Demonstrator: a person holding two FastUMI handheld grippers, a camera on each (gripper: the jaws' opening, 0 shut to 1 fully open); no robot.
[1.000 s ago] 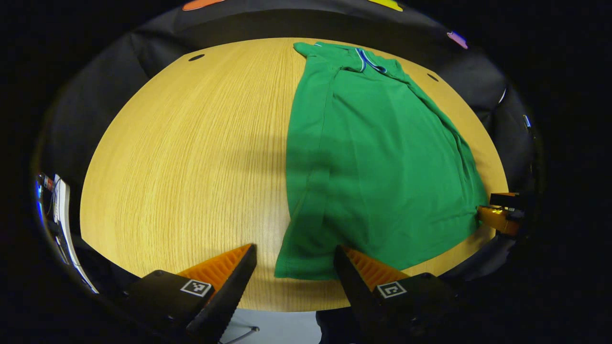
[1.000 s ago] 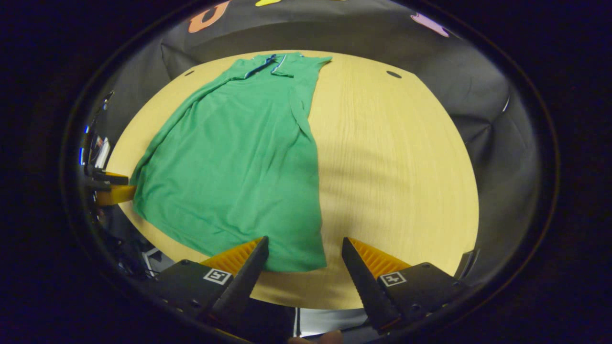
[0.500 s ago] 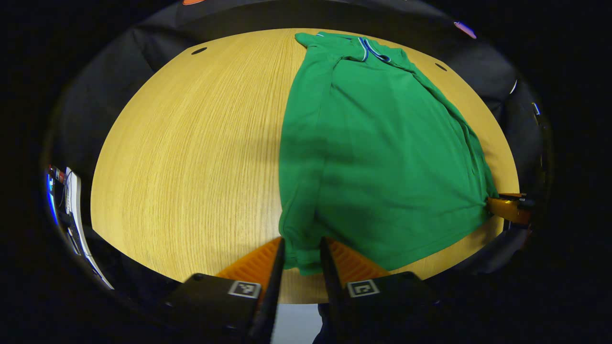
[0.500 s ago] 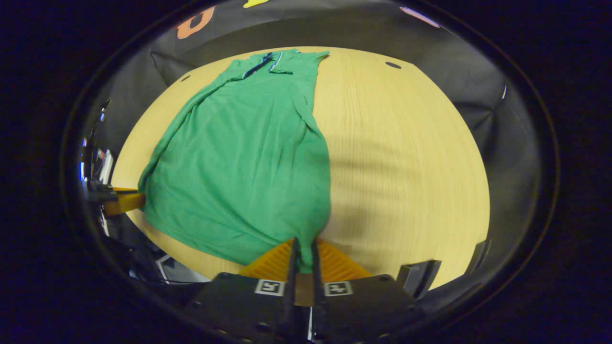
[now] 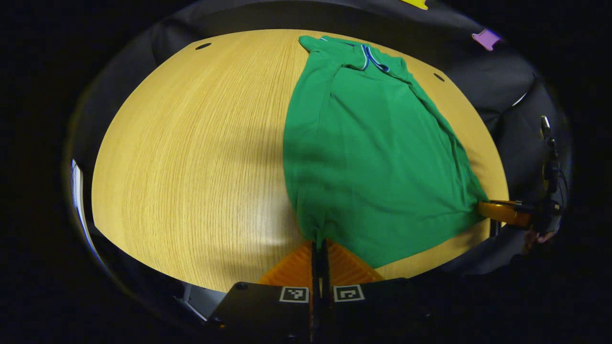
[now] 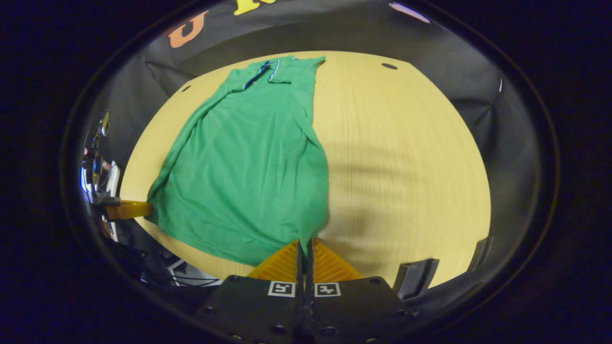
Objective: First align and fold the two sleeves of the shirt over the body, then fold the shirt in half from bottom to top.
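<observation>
Recording booth, black cloth wall [image 6: 468,86], round wooden table [image 5: 191,143], cabled equipment [image 6: 98,167] at edge

Green shirt [image 5: 373,157], blue-white collar [image 5: 374,55]; yellow woodgrain table [image 5: 191,157].

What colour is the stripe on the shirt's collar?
The collar of the green shirt has a white and blue stripe, clearest in the left gripper view.

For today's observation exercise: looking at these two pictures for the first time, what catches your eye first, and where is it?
A green shirt lies lengthwise on the wooden table, collar at the far end. At the near hem, the left claw and the right claw are each shut on a bottom corner of it.
</observation>
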